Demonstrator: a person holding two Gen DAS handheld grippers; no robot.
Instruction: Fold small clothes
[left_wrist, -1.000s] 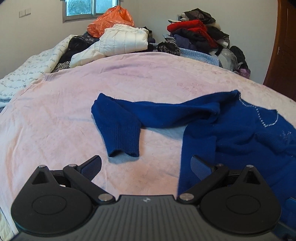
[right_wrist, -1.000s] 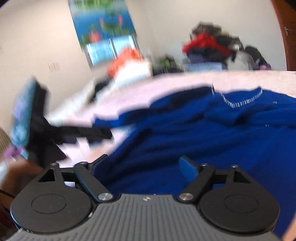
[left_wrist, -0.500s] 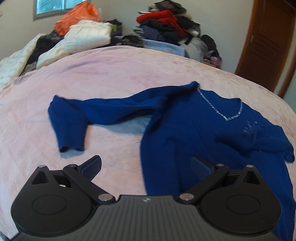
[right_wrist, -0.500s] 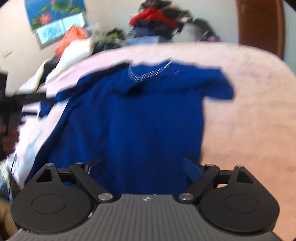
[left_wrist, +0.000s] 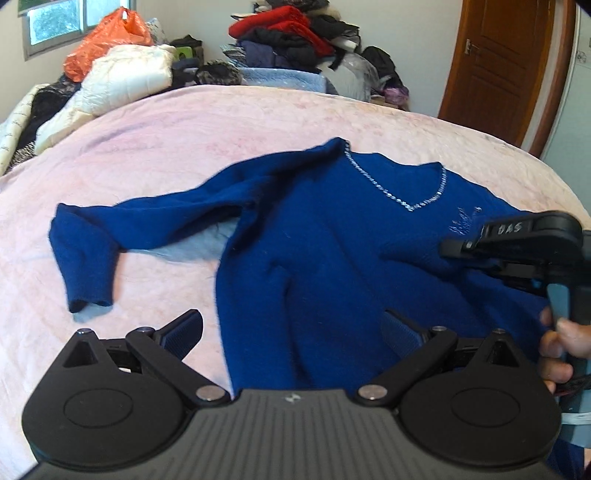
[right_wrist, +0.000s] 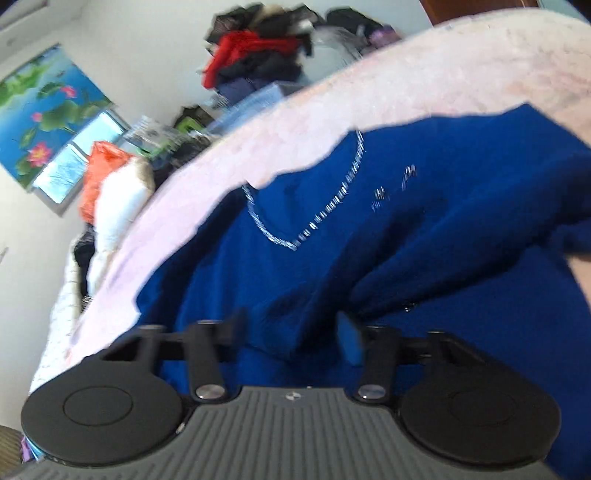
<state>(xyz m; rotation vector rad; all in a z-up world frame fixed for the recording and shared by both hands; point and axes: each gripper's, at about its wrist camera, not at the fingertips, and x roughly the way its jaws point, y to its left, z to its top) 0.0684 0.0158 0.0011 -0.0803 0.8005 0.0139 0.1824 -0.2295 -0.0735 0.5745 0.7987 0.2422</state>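
Since a second ago the left wrist view has swung rightward across the bed, so the blue sweater (left_wrist: 332, 258) now fills the middle and the right tongs (left_wrist: 448, 248) have come into sight at the right edge. From the left wrist, the sweater lies face up on the pink blanket (left_wrist: 184, 140), one sleeve (left_wrist: 122, 232) stretched out to the left with its cuff bent toward the camera. The left tongs (left_wrist: 291, 326) stand wide apart over the sweater's lower edge, gripping nothing. A hand (left_wrist: 557, 350) holds the right tool's handle. Piles of clothes (left_wrist: 291, 33) and an orange bag (left_wrist: 107, 40) sit beyond the bed, with a wooden door (left_wrist: 502, 70) to the right.

From the right wrist, the picture is blurred and tilted. The right tongs (right_wrist: 291, 332) have just been closing, with a fold of the sweater (right_wrist: 369, 240) bunched between them; the pads appear pinched on the cloth. The silver-trimmed neckline (right_wrist: 306, 229) lies just ahead.
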